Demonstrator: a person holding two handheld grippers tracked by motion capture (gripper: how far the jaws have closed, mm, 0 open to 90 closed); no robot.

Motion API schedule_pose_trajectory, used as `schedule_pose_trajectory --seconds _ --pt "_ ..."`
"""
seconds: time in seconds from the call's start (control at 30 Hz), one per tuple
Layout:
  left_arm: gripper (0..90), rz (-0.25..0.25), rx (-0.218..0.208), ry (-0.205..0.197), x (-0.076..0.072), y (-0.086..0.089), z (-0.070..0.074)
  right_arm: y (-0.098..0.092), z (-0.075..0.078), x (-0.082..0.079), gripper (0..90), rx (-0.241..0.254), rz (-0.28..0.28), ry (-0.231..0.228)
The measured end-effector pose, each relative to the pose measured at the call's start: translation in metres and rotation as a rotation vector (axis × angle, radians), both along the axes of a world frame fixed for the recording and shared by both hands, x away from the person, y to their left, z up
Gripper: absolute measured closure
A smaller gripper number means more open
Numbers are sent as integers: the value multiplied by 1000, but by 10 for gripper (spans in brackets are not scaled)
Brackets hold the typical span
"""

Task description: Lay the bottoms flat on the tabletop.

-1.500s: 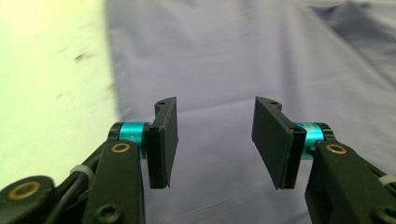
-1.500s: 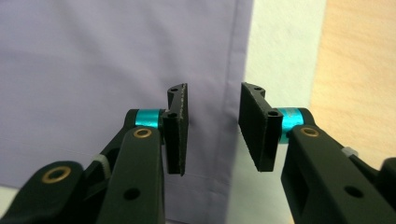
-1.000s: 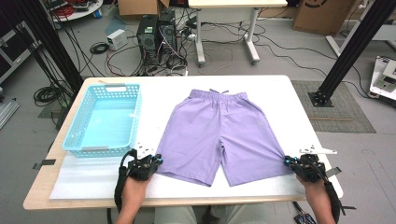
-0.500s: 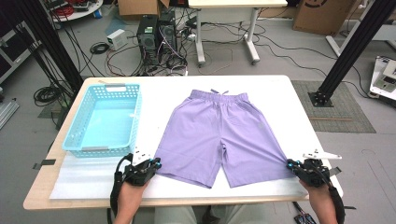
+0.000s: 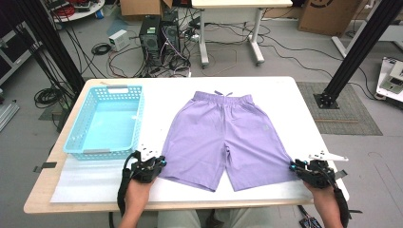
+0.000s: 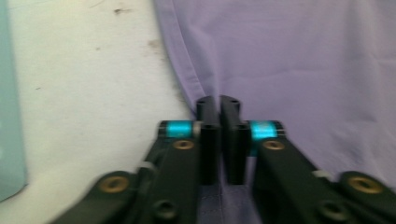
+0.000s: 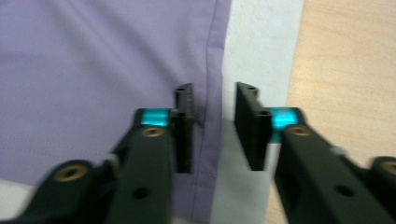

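While I was lining up the grab:
shorts: the purple shorts lay spread flat on the white table, waistband on the far side, no fold made yet.
left claw: my left gripper had just clamped down on the outer hem of the left leg, cloth pinched between the pads.
right claw: my right gripper had just been opening, jaws apart and straddling the right leg's side seam, not gripping.
basket: the blue basket sat beside the shorts, nothing in it.
left to do: I figured pretty much everything, right-side grip first.
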State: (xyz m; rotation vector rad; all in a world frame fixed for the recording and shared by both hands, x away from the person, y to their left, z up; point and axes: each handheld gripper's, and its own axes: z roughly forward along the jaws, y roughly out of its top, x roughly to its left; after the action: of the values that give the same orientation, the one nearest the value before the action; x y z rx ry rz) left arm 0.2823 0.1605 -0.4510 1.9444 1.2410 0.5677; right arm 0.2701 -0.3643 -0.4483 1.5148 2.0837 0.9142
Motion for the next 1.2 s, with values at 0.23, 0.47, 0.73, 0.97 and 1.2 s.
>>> schedule_pose_trajectory --seconds 0.23,0.47,0.73,0.97,1.2 --pt "888 -17 -43 23 -11 7 1 3 4 -4 900 -50 21 16" --pt "878 -35 -61 11 -20 11 1 -1 5 -12 899 -43 34 29" --pt "459 -91 -163 -169 -11 6 16 4 17 1 443 45 23 -76" --pt "292 -114 -225 -253 10 4 23 22 22 37 305 85 57 -152" --pt "286 -125 -229 -286 21 5 24 35 23 67 208 90 68 -144"
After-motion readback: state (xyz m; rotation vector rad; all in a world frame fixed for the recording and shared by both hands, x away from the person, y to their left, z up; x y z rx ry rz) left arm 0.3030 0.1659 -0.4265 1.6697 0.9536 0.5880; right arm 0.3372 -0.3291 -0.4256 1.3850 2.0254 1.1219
